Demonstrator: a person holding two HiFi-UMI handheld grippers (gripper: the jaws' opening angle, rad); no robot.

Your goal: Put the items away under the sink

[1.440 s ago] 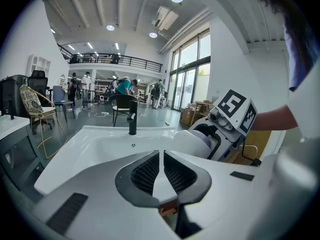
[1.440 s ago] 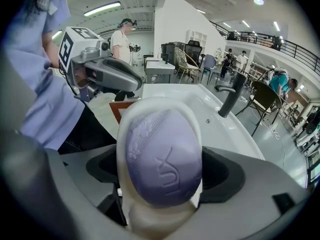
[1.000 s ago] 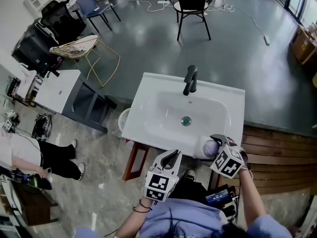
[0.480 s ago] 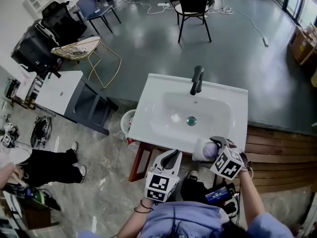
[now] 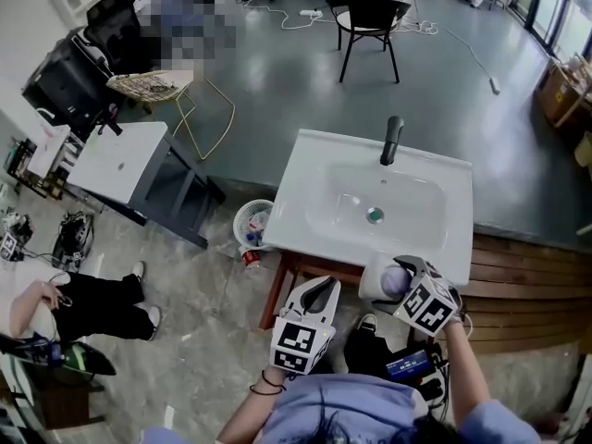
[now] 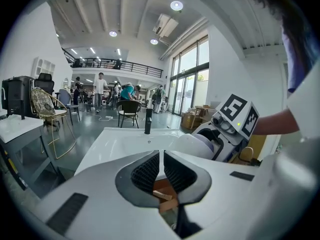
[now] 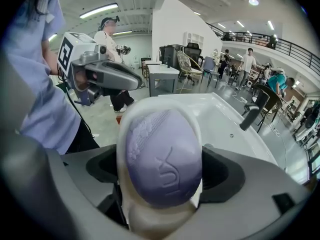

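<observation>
My right gripper (image 5: 403,274) grips the white oval dish with a purple soap bar (image 7: 161,156), low right, beside the white ceramic sink (image 5: 310,213). My left gripper (image 6: 161,165) is closed, empty. I would lower the dish level and slowly under the basin, because the soap can slide.

A black chair (image 5: 368,21) stood at the far side on the grey floor (image 5: 277,72), with a white cable (image 5: 472,49) trailing near it. To the left, a wire-framed chair (image 5: 153,86) stood just beside a white-topped cabinet (image 5: 116,160). A white wastebasket (image 5: 252,222) sat near that cabinet, and a person (image 5: 88,305) sat low at the left edge
</observation>
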